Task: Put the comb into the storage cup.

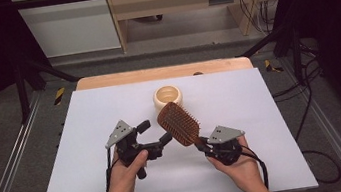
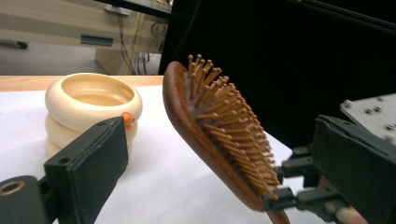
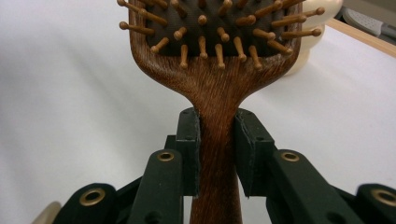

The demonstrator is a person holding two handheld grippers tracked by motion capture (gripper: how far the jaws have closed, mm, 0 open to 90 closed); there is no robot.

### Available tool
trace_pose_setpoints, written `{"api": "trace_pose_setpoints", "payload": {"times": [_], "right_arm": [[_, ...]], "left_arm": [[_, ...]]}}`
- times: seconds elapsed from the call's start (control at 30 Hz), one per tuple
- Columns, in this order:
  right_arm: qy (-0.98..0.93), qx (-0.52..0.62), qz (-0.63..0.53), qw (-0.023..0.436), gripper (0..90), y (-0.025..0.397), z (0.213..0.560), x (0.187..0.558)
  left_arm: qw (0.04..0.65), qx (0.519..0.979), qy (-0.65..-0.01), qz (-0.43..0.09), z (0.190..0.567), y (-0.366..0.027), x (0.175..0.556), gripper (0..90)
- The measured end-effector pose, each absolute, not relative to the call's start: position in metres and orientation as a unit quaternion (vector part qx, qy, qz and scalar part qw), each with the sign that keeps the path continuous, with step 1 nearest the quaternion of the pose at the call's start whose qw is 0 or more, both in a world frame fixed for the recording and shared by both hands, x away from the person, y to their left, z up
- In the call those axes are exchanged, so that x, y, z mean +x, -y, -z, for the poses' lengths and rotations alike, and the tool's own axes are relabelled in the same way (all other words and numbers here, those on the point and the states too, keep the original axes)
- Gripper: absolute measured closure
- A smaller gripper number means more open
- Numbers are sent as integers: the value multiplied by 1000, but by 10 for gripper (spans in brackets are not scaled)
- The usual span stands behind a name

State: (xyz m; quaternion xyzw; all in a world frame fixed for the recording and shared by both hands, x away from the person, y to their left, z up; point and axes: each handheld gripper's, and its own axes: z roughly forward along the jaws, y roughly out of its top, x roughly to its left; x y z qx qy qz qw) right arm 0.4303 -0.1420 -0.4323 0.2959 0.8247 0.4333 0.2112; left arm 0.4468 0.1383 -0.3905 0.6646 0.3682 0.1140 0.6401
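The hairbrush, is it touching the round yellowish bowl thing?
Apart. The left gripper view shows white table between the hairbrush, held up by the right gripper, and the stacked cream rings.

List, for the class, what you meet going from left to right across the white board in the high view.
left gripper → wooden hairbrush → right gripper. The cream bowl sits farther back, overlapping the brush in left-to-right position, so it is left out of the order.

Even, bright overhead light on the white table point(image 1: 120, 184), dark surroundings, soft shadows; close-ups slightly blurred.
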Motion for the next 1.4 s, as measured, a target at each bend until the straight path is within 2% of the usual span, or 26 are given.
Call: {"api": "trace_pose_setpoints", "payload": {"times": [0.3, 0.47, 0.77, 1.03, 1.07, 1.4], "right_arm": [[-818, 282, -451, 220, 728, 132, 431, 428], [-813, 282, -459, 221, 727, 132, 430, 427], [-812, 276, -465, 222, 727, 128, 428, 425], [-811, 272, -467, 227, 727, 125, 428, 423], [-810, 270, -467, 229, 727, 124, 429, 422], [-812, 265, -467, 228, 727, 121, 430, 420]], "left_arm": [[642, 659, -375, -110, 388, -130, 454, 45], [655, 643, -388, -82, 389, -129, 458, 50], [655, 639, -395, -81, 385, -122, 460, 73], [654, 636, -405, -68, 386, -119, 461, 163], [654, 634, -407, -66, 386, -119, 462, 205], [663, 619, -416, -65, 383, -122, 460, 283]]}}
